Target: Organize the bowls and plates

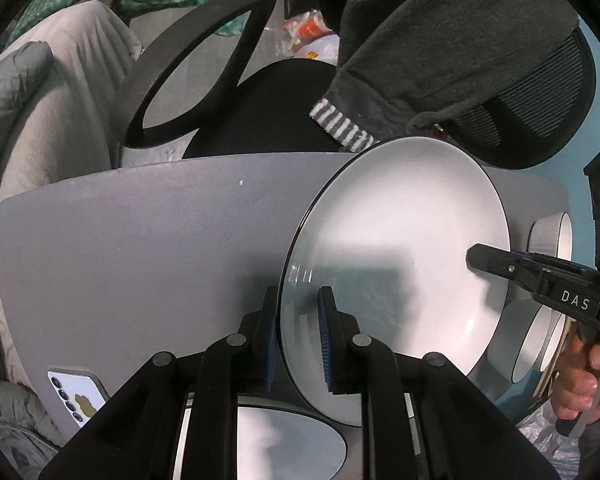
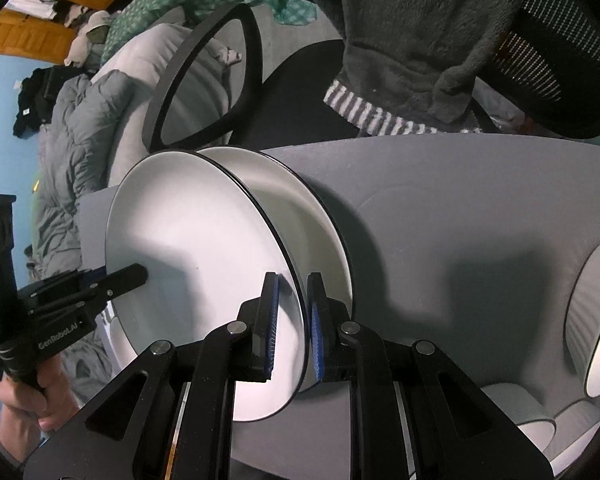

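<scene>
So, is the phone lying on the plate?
No, the phone lies on the bare grey table near its edge, well apart from the plate.

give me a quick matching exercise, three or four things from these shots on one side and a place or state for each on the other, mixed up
Things:
1. white plate
2. phone
3. grey table
4. striped cuff

Places or states:
A. lying flat near the table's edge
B. held up on edge, a gripper clamped on each side of its rim
C. at the end of a dark fleece sleeve beyond the table
D. underneath, bearing the dishes

Pairs: 1-B, 2-A, 3-D, 4-C

The left gripper and the right gripper each pinch the rim.
</scene>
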A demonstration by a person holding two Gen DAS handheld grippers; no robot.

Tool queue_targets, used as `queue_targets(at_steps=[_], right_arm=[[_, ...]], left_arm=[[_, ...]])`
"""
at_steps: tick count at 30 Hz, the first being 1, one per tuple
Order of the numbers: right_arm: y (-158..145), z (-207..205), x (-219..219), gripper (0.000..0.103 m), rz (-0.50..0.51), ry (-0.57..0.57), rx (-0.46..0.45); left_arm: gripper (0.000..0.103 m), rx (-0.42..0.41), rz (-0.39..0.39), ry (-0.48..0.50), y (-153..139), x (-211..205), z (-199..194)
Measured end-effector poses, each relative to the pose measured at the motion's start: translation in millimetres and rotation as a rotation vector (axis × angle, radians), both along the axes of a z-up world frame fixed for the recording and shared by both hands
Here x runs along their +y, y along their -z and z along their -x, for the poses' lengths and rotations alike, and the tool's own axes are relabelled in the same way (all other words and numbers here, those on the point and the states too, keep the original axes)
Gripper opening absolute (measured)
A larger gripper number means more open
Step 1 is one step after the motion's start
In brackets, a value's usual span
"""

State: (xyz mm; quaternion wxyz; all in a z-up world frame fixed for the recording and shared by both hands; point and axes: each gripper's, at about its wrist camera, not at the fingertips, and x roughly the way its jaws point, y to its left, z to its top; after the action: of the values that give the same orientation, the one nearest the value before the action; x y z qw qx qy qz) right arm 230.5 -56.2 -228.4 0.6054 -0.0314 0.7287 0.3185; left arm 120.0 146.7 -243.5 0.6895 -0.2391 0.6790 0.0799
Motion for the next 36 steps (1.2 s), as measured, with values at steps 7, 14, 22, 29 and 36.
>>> queue_targets(at_steps=[7, 14, 22, 29, 36], right_arm=[[4.3, -3.6, -3.3, 0.015, 0.015, 0.012, 0.002], [1.3, -4.4, 1.2, 0.015, 0.047, -0.016, -0.020], [-5.4, -3.3, 2.0, 0.017, 0.095, -0.032, -0.033], [-14.5, -2.7, -2.7, 0.022, 0.091, 0.007, -0.053], [-31.3, -3.1, -5.3, 0.030, 0.134, 0.016, -0.147]], left_arm=[[0.018, 0.020, 0.000, 0.018, 7.3, -3.4, -6.6], [0.018, 0.024, 0.000, 0.028, 8.7, -5.8, -8.4], [0.018, 0.026, -0.017, 0.030, 7.5, -3.2, -2.6], [0.023, 0.018, -0.038, 0.002, 0.7, -0.8, 4.6], [0.025, -0.028, -0.044, -0.037, -20.3, 0.3, 18.3]])
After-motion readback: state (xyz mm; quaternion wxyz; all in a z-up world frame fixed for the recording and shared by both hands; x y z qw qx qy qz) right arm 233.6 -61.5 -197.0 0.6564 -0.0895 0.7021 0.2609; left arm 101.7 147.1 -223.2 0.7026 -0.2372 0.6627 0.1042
